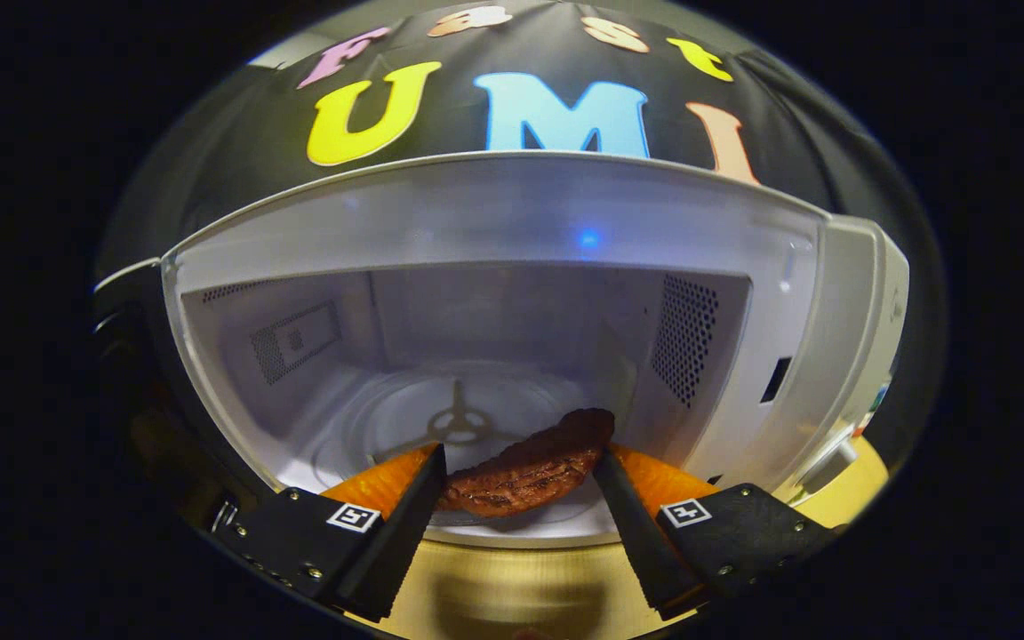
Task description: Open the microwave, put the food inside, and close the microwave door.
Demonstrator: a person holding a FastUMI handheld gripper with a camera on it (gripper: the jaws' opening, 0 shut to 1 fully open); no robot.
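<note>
The fingers point(519, 462) grip the grilled meat point(530, 467) between them, at the open microwave's point(494, 213) mouth.

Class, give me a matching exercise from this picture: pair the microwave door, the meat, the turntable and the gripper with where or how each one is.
Things:
1. Door
2. Meat
3. Turntable
4. Gripper

States:
A. On the floor of the microwave cavity, beyond the fingers
B. Swung open at the cavity's side
C. Shut on the meat, at the cavity's mouth
D. Held between the fingers

Pairs: 1-B, 2-D, 3-A, 4-C
</note>
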